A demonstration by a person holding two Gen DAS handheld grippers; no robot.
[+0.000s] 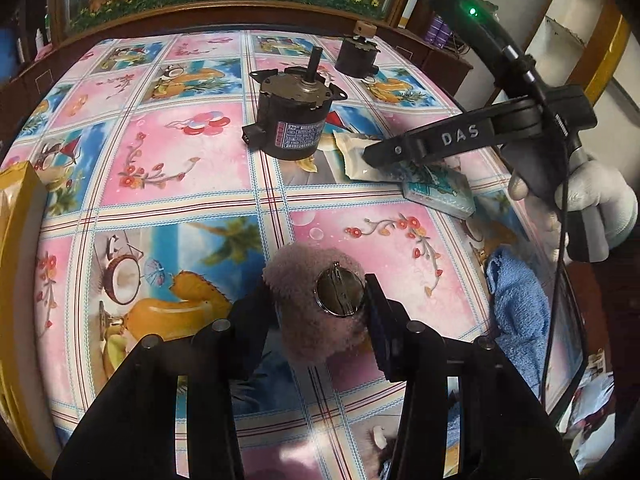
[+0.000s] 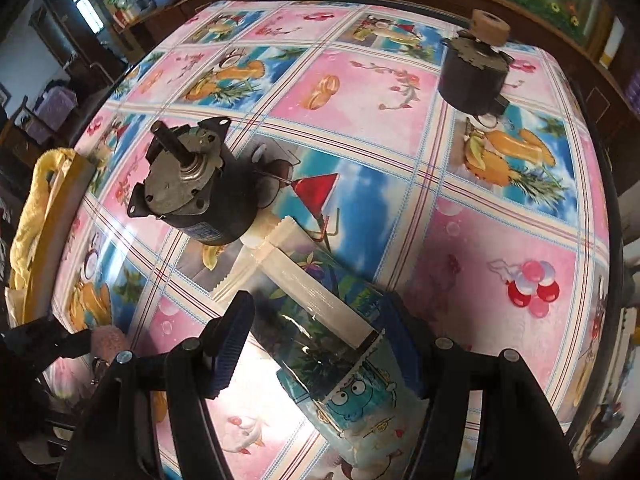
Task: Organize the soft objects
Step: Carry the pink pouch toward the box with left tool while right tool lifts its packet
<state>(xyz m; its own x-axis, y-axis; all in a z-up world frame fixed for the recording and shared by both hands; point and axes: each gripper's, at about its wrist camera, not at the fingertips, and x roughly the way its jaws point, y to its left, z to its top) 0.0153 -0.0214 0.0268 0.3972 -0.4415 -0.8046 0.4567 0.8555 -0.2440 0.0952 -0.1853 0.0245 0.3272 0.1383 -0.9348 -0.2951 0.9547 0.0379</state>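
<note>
My left gripper (image 1: 320,300) pinches the pink plush (image 1: 308,304), its pads pressed against the fuzz and the metal pin-back facing up. My right gripper (image 2: 316,340) hangs spread over the tissue pack (image 2: 340,360), fingers either side without touching; a motor (image 2: 196,192) stands just beyond.
</note>
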